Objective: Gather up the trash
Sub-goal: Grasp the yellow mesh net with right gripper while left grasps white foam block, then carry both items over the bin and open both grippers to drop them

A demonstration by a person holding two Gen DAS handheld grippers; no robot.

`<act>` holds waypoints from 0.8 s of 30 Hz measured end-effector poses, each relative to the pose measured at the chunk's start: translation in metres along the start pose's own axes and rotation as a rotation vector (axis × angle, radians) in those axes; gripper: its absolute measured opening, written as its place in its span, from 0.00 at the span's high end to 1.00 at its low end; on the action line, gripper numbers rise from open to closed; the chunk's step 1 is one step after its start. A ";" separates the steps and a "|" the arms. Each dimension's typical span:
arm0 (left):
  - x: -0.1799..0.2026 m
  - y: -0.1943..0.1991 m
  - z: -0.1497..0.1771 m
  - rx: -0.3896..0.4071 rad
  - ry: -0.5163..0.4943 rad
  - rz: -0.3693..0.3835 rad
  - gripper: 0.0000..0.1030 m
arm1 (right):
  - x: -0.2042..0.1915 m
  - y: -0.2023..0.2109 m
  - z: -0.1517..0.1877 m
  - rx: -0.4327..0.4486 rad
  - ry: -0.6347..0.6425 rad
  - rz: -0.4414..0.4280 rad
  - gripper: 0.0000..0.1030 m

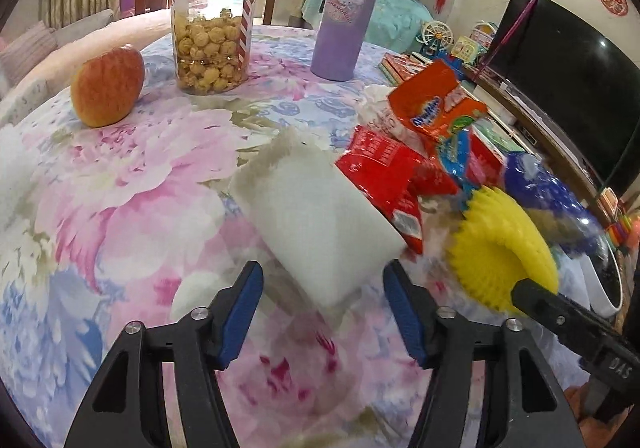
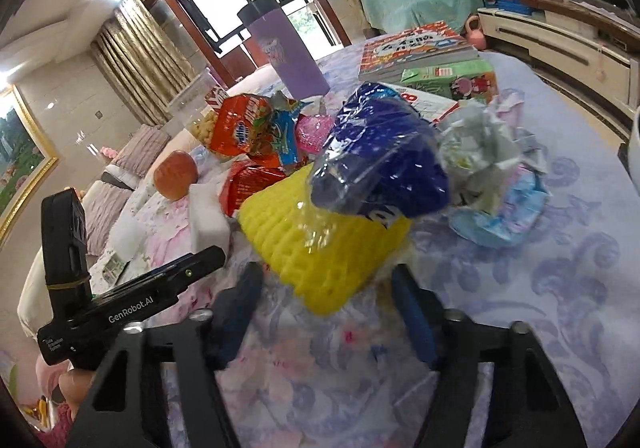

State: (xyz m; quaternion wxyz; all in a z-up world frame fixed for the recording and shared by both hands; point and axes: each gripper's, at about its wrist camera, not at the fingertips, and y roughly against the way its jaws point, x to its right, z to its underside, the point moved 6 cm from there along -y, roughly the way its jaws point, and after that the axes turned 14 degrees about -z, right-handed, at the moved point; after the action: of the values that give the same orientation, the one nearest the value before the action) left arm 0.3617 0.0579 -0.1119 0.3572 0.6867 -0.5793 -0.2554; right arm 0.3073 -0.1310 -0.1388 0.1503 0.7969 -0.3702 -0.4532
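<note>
A heap of trash lies on the floral tablecloth (image 1: 132, 184). A white foam block (image 1: 316, 220) lies just ahead of my open left gripper (image 1: 323, 290), its near corner between the fingers. Behind it are a red wrapper (image 1: 384, 176), an orange snack bag (image 1: 432, 108), a yellow foam net (image 1: 500, 252) and a blue plastic bag (image 1: 548, 184). My open right gripper (image 2: 326, 284) sits at the yellow foam net (image 2: 320, 244), whose near end is between the fingers. The blue bag (image 2: 380, 152) rests on it, crumpled paper (image 2: 484, 144) and the orange bag (image 2: 248, 128) alongside.
An apple (image 1: 108, 86), a popcorn jar (image 1: 210, 32) and a purple tumbler (image 1: 346, 12) stand at the back. Books (image 2: 416, 48) and a green carton (image 2: 452, 78) lie at the far right. A white bowl (image 1: 600, 284) sits at the right edge.
</note>
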 end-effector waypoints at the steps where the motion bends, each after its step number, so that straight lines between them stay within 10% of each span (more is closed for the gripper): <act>1: 0.000 -0.002 0.000 -0.005 0.003 0.017 0.59 | 0.001 -0.002 0.000 -0.002 0.000 0.006 0.57; 8: -0.001 0.008 0.004 0.049 -0.013 0.004 0.64 | 0.001 0.004 0.006 -0.005 0.005 -0.010 0.82; 24: 0.024 0.077 0.064 0.054 -0.111 0.084 0.64 | 0.004 0.071 0.045 0.000 0.010 0.017 0.83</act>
State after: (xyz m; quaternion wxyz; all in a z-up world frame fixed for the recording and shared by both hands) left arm 0.2702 0.0163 -0.0894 0.3162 0.6559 -0.6334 -0.2619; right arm 0.2394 -0.1778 -0.1248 0.1559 0.7960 -0.3761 -0.4479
